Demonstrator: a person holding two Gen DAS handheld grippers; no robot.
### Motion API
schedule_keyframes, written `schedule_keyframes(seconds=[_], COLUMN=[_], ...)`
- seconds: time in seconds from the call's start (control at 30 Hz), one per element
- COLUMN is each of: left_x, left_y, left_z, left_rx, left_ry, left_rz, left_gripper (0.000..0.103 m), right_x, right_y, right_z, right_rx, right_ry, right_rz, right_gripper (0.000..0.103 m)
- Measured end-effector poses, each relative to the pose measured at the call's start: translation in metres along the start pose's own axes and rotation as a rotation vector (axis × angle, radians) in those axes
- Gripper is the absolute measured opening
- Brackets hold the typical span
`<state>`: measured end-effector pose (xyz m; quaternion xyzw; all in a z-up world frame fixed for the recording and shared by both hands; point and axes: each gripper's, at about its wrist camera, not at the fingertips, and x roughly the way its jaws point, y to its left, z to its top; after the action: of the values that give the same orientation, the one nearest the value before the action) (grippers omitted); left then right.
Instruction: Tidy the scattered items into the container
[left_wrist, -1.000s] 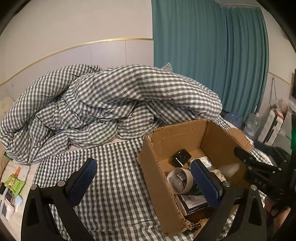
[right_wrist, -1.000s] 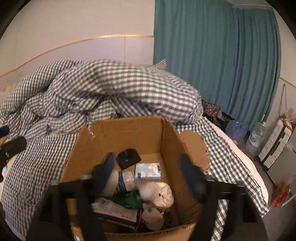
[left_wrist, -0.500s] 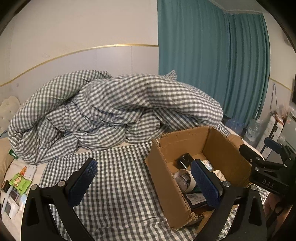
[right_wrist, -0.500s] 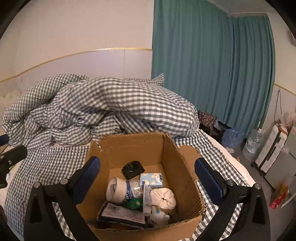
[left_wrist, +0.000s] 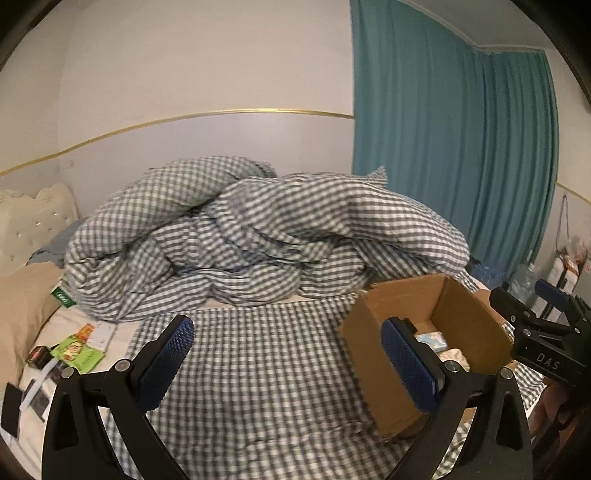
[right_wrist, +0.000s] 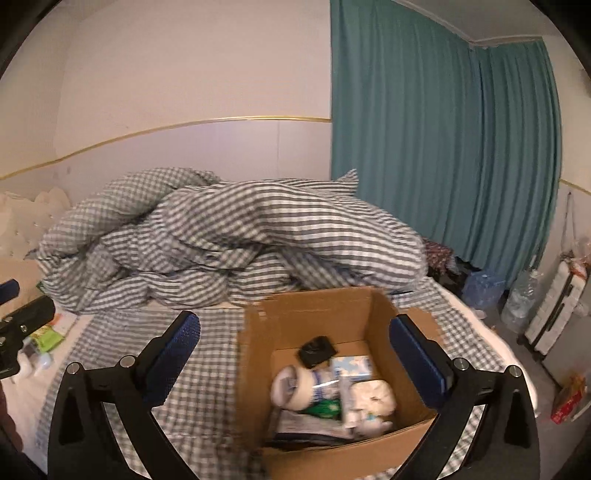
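Left wrist view: the left gripper (left_wrist: 284, 363) hangs over the checked bed sheet (left_wrist: 266, 373), jaws spread wide and holding nothing; the cardboard box (left_wrist: 384, 369) sits behind its right jaw.

Right wrist view: the right gripper (right_wrist: 295, 360) hovers with jaws apart and empty, the cardboard box (right_wrist: 317, 321) between them, filled with small items (right_wrist: 332, 387).

The left gripper (left_wrist: 288, 363) is hanging level with its blue-padded fingers (left_wrist: 168, 363) spread wide, gripping nothing. The right gripper (right_wrist: 301, 363) is hanging alongside, likewise spread and gripping nothing.
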<state>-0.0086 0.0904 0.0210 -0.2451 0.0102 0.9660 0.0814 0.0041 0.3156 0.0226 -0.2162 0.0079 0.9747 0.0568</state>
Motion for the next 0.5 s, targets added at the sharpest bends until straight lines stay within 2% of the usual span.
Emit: schedule_keyframes(seconds=[0.27, 0.5], left_x=[-0.021, -0.038], left_y=[0.067, 0.106], left_z=[-0.008, -0.012], left_rx=[-0.085, -0.134], left_ry=[-0.006, -0.015], left_rz=[0.076, 0.116], left_gripper=[0.103, 0.103], right_x=[-0.009, -0.016], right_y=[0.064, 0.104], right_z=[0.004, 0.006], right_rx=[-0.055, -0.105], right_ry=[-0.009, -0.014], right_rz=[0.085, 0.133], right_gripper=[0.103, 0.103])
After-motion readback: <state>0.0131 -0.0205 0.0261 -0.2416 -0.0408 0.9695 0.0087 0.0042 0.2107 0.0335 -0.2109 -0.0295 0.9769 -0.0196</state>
